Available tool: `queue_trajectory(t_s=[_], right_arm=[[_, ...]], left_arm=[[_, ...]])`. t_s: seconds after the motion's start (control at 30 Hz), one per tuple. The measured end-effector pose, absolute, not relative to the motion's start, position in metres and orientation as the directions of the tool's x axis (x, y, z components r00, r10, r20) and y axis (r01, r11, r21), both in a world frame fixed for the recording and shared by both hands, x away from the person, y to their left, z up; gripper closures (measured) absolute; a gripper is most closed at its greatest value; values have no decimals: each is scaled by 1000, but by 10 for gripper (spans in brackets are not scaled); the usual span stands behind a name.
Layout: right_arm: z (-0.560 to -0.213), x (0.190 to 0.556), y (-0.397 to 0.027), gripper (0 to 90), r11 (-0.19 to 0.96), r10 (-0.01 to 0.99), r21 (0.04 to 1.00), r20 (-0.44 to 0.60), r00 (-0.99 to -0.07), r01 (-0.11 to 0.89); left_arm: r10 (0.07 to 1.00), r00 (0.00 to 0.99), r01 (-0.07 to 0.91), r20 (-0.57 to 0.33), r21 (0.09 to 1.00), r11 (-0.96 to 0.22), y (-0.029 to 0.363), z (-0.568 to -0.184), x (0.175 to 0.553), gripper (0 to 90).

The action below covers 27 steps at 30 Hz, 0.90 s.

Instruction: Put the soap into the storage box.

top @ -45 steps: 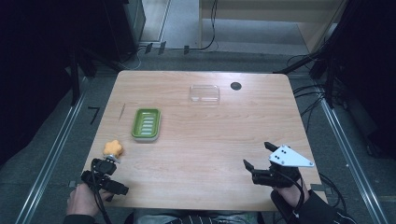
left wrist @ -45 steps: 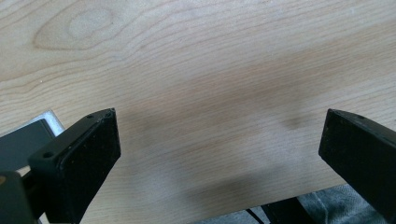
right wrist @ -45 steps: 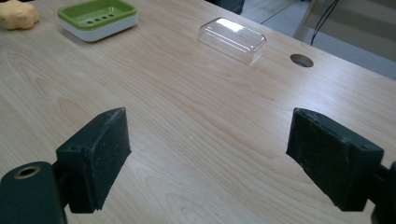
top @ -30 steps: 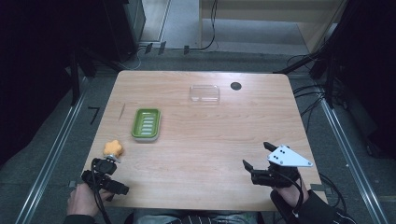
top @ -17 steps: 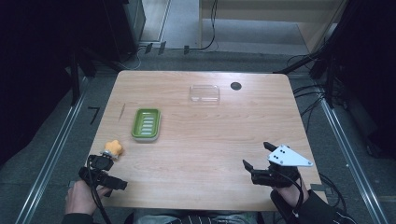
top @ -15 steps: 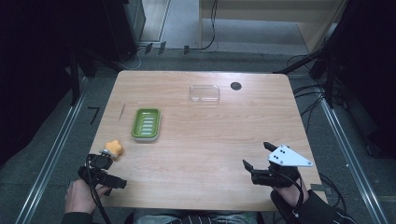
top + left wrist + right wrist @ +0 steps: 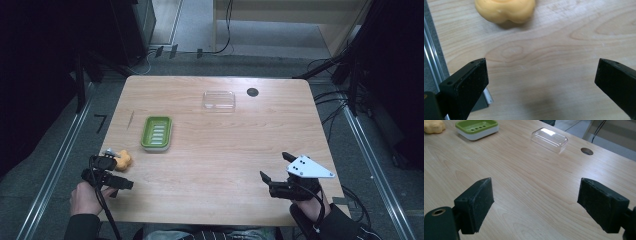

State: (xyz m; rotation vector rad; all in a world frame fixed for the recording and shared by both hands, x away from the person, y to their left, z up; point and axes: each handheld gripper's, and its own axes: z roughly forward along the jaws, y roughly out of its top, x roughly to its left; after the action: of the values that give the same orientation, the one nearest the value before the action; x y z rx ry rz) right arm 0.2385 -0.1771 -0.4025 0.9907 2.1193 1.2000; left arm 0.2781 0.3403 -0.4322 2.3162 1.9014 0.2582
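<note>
Orange lump ahead of left gripper, jaws apart

The high view looks forward and down from above the near edge, covering the whole table. The left gripper view sits close over the near-left corner, facing the orange lump. The right gripper view looks low from near-right toward far-left; it shares the green dish and clear lid with the high view
</note>
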Motion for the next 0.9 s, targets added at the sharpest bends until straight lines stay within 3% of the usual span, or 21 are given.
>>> queue_trajectory(t_s=[0.9], right_arm=[[-402, 239, -177, 136, 345, 792, 873, -73, -607, 346]], left_arm=[[992, 123, 967, 38, 220, -128, 349, -438, 321, 0]])
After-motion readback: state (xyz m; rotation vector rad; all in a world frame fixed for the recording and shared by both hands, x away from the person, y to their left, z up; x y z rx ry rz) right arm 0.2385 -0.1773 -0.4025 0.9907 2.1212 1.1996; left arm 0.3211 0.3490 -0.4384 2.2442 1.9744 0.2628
